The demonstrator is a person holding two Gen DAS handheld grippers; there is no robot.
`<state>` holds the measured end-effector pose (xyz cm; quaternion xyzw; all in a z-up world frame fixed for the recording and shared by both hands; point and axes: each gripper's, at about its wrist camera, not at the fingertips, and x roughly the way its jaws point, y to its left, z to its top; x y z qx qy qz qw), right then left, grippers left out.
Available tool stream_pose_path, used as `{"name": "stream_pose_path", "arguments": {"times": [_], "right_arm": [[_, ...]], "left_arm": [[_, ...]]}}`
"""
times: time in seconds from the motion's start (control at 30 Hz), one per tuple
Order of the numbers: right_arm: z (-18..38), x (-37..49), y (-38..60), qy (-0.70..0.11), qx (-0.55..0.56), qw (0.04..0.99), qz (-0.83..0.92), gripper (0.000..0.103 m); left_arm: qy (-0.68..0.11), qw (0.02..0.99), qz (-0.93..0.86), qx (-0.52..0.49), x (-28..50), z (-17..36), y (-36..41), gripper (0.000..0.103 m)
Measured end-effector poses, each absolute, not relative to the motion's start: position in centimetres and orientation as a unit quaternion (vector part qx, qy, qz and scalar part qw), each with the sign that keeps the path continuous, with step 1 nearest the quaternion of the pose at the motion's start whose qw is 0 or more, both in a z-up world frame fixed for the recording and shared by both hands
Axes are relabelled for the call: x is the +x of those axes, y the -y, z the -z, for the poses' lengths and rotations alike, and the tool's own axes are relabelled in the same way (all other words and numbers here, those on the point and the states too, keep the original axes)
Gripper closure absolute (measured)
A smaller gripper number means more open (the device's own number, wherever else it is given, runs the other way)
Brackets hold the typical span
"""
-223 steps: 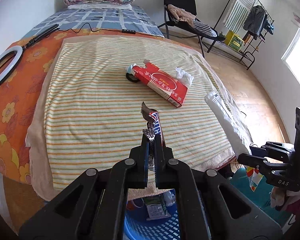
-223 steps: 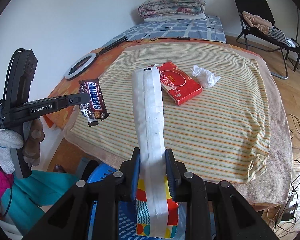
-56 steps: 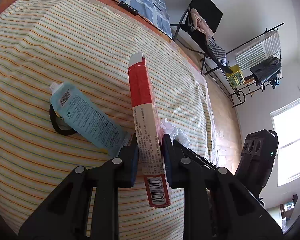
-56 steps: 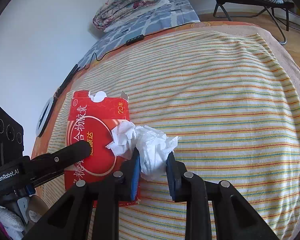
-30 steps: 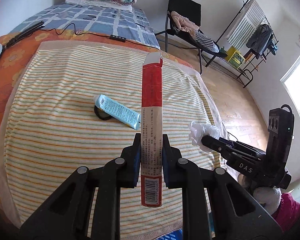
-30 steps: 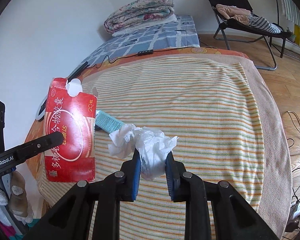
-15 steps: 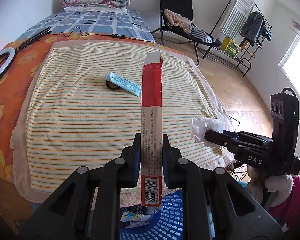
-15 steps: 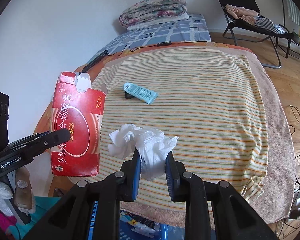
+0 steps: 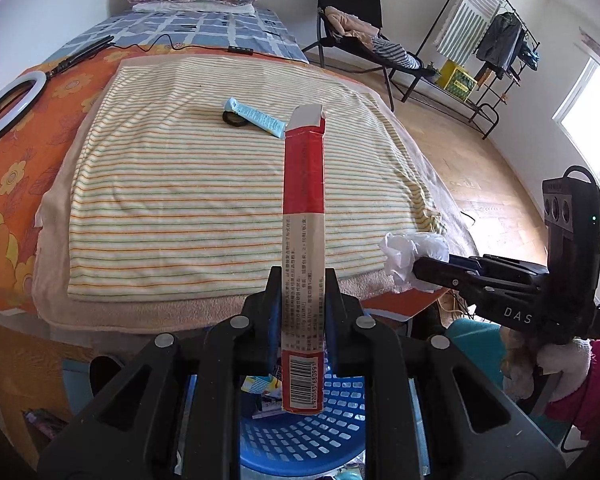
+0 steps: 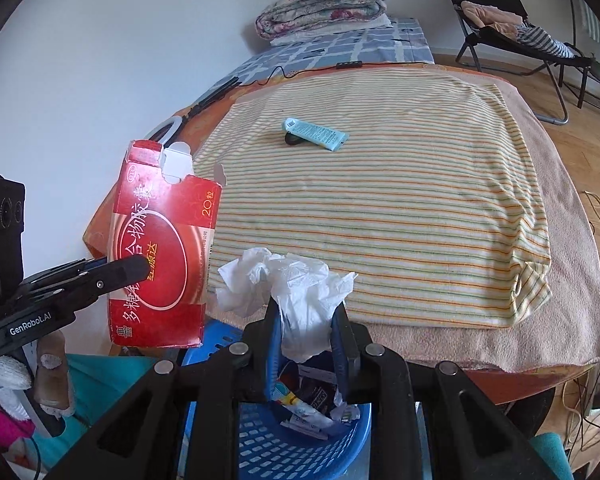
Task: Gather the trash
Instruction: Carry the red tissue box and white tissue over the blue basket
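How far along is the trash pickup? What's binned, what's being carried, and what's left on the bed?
Done: the blue basket at the foot of the bed already holds wrappers. In hand: the left gripper is shut on the red box, and the right gripper is shut on the crumpled tissue, both above the basket, not yet dropped. Left: a light blue tube lying on a black ring on the striped blanket.

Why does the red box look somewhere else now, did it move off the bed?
Yes. The red box, clamped in the left hand-held gripper, came back off the striped blanket and now hangs over the blue basket.
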<state>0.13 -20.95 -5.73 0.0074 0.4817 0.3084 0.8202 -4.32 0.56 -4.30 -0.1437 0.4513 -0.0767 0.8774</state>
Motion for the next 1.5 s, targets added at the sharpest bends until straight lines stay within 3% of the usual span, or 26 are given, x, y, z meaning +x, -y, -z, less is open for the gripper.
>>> {"name": "stream_pose_path", "arguments": {"times": [0.67,1.5], "right_arm": [[10.5,-6.3,20.2,-0.526,-0.030,0.788,-0.320,0.081],[15.1,-7.4,18.6,-0.562,-0.071,0.768,-0.300,0.077]], "left_arm": [[-0.507,0.848,0.085,-0.126,-10.0,9.5,1.0,0.086],[-0.583,0.803,0.063,-0.106,-9.8,16.2,1.8,0.086]]}}
